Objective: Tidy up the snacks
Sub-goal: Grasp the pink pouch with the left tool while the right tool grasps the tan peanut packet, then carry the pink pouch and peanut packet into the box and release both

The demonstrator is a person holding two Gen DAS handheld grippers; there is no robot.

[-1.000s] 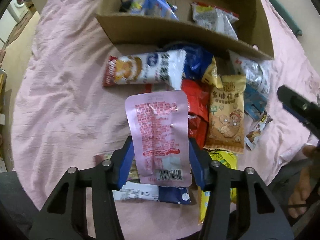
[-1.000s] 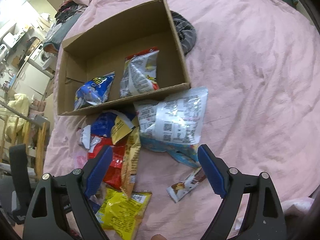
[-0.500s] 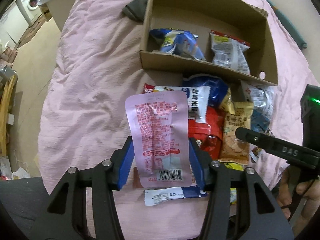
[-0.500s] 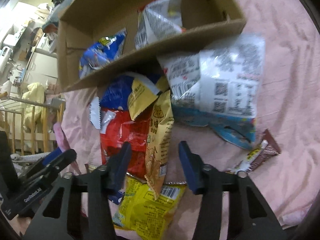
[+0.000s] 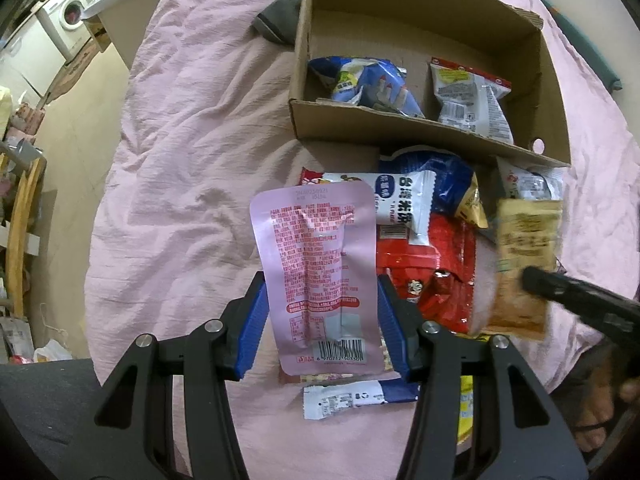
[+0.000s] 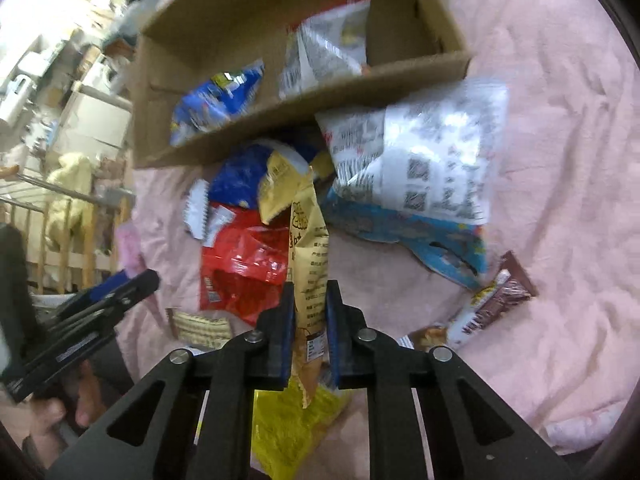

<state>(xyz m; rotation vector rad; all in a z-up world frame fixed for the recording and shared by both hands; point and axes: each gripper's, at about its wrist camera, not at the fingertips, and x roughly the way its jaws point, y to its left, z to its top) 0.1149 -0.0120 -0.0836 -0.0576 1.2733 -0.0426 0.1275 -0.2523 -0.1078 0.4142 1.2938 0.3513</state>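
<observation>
Left gripper (image 5: 320, 320) clamps a pink pouch (image 5: 316, 264) between its blue pads (image 5: 251, 330), barcode end nearest the camera. Beyond the fingertips, a cardboard box (image 5: 400, 136) on pink bedding (image 5: 192, 152) holds a blue bag (image 5: 368, 88) and a silver bag (image 5: 472, 104). Between box and fingers, right of the pouch: white-blue pack (image 5: 404, 204), red bag (image 5: 432, 276). Far right, the right gripper (image 5: 560, 292) pinches a blurred tan pack (image 5: 524, 256). A white-blue bar (image 5: 356, 398) lies under the fingers.
</observation>
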